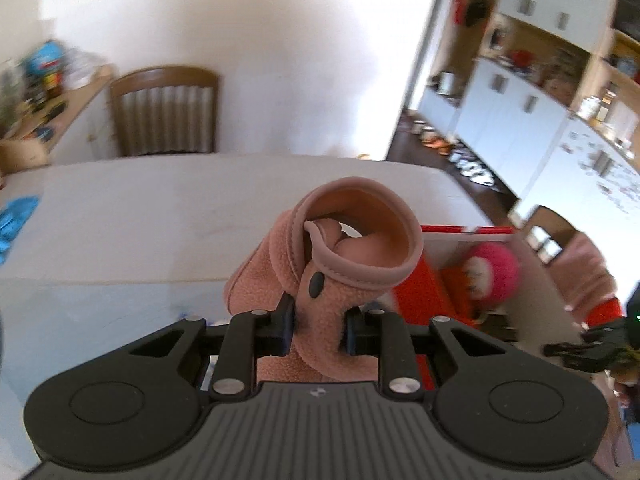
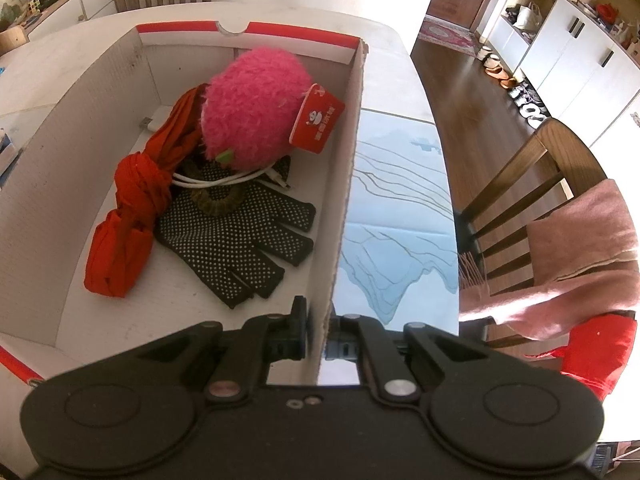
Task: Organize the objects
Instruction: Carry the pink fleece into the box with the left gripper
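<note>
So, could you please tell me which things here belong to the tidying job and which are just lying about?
Part of the job: pink fleece bootie in left tool; cardboard box, wall gripped by right tool; pink plush; red cloth; dotted gloves.

Lying about: chair; shoes.

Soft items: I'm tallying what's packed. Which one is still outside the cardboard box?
The pink fleece bootie, clamped in the left gripper. The fuzzy pink hat, red cloth and dotted black gloves already lie inside the box.
</note>
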`<state>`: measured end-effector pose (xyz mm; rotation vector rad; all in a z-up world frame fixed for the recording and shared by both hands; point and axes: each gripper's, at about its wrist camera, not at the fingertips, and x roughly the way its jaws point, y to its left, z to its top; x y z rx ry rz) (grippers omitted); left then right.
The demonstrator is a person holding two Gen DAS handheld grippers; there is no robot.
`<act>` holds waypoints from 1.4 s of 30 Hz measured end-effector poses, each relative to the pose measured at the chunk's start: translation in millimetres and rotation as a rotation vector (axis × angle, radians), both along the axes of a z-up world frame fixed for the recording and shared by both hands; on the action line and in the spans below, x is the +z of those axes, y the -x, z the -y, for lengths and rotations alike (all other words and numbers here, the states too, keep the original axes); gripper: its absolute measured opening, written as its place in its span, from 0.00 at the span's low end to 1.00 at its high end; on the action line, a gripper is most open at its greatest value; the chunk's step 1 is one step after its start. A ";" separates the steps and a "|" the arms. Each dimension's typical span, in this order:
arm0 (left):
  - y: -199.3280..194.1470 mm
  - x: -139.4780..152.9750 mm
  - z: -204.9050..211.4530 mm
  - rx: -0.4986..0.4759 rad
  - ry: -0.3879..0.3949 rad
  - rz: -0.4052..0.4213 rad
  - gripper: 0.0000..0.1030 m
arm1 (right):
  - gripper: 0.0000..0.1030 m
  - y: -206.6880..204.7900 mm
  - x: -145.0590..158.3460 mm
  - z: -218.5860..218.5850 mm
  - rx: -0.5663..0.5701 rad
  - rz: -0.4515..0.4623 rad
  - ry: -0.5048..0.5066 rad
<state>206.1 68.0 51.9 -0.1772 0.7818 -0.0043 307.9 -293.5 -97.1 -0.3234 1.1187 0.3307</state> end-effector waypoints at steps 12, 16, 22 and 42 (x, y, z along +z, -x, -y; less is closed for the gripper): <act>-38.9 13.6 96.0 -0.273 0.017 0.028 0.22 | 0.05 0.2 0.1 1.5 0.004 0.000 -0.013; -47.0 14.7 130.4 -0.360 0.022 0.035 0.22 | 0.05 0.2 -0.5 1.8 0.007 0.002 -0.017; -64.5 2.2 170.0 -0.443 0.055 0.012 0.22 | 0.05 0.6 -0.2 2.9 0.016 0.005 -0.024; -108.4 -95.2 230.5 -0.555 0.057 -0.234 0.22 | 0.05 0.1 0.7 7.2 0.016 -0.002 -0.054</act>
